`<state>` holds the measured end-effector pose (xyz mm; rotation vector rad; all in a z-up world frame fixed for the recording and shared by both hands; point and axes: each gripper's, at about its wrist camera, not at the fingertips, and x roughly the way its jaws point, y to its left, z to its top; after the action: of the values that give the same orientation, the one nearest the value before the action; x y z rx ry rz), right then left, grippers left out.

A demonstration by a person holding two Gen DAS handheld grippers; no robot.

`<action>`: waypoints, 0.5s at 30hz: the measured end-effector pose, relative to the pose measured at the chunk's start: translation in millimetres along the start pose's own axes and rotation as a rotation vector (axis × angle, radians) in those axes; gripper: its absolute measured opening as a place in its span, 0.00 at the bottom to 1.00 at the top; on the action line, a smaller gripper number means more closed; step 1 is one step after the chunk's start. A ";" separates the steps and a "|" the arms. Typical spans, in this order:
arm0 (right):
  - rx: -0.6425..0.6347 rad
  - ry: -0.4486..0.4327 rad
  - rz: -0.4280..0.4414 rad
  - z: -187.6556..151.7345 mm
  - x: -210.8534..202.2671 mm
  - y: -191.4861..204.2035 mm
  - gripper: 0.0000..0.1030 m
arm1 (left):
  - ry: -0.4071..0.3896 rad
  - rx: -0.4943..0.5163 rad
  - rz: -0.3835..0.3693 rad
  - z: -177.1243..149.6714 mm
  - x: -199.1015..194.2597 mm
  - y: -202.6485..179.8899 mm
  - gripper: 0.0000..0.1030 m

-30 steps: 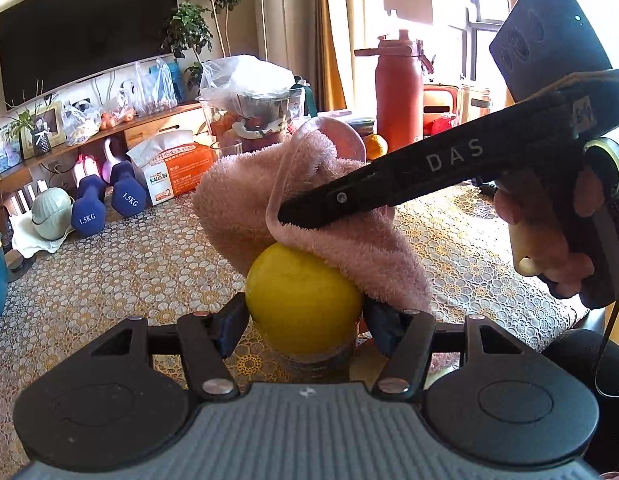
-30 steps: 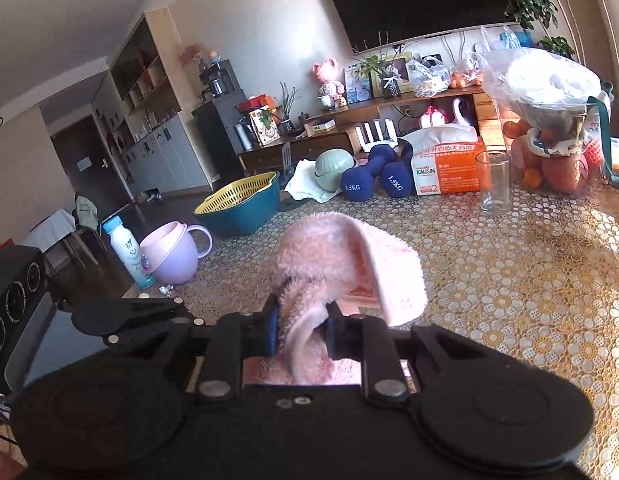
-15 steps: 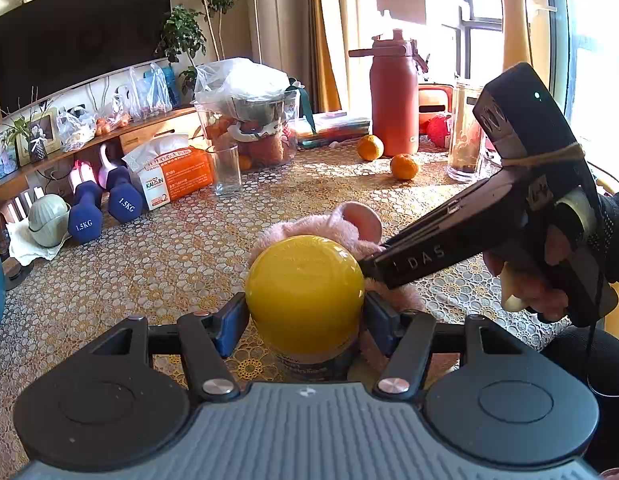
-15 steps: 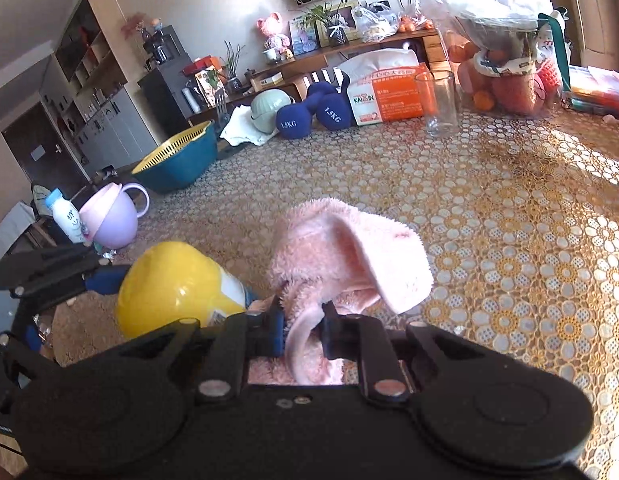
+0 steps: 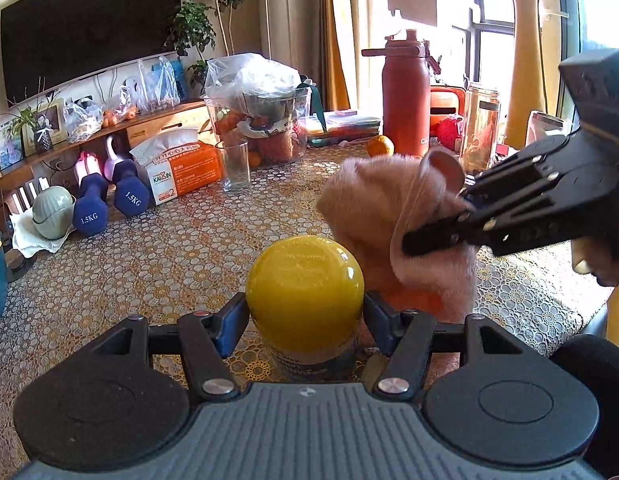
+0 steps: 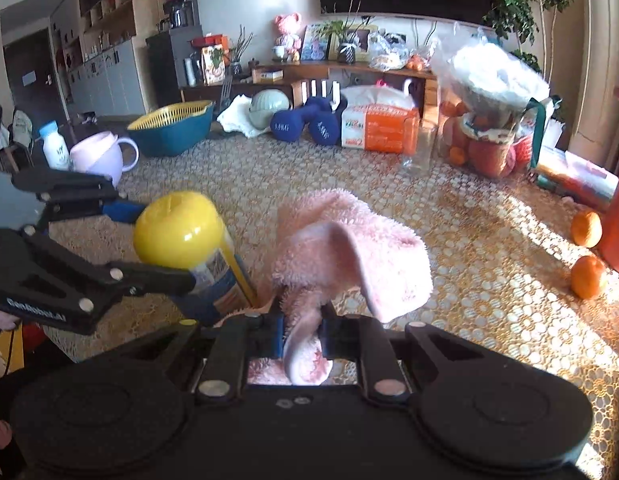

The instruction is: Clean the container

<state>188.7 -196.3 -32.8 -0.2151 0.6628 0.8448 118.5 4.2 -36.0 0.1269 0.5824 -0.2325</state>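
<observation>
Sunlit living room; counter (image 5: 157, 264) covered with a gold lace-pattern cloth.

Left wrist view: left gripper (image 5: 305, 312) at 6 o'clock, fingers closed on a yellow-capped container (image 5: 304, 280), blue pads pressed against both sides below the domed cap. Container stands upright on the counter, label partly visible beneath the cap. At 2 o'clock from it, a pink fluffy towel (image 5: 385, 216) hangs bunched, held by the right gripper (image 5: 433, 236), which enters from 3 o'clock; its black fingers are pinched on a fold of the towel. Towel lies just beside the container; contact between them cannot be confirmed. Far side of counter: clear drinking glass (image 5: 236, 166), orange tissue box (image 5: 181, 170), two blue dumbbells (image 5: 109, 200) marked 1.5KG, red insulated bottle (image 5: 405, 96), one orange (image 5: 380, 146).

Right wrist view: right gripper (image 6: 302, 338) at 6 o'clock, fingers narrow, clamped on the pink towel (image 6: 349, 248), which rises and flops forward over them. Container (image 6: 189, 240) at 9 o'clock, tilted in this view, yellow cap up, blue-and-yellow label on the body. Left gripper (image 6: 157, 246) enters from 9 o'clock, one finger in front of the container and one behind it. Two oranges (image 6: 587, 256) at 3 o'clock. Teal-and-yellow colander bowl (image 6: 171, 128) and pale lilac jug (image 6: 103, 156) at 10 o'clock.
</observation>
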 end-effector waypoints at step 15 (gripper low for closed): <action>-0.062 -0.199 0.100 54.3 -46.2 14.1 0.14 | 0.006 -0.007 0.040 9.4 15.0 6.6 0.60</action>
<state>180.8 -192.6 39.4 -0.1521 0.4646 0.9700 137.2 6.1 -36.2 0.1328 0.5862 -0.1917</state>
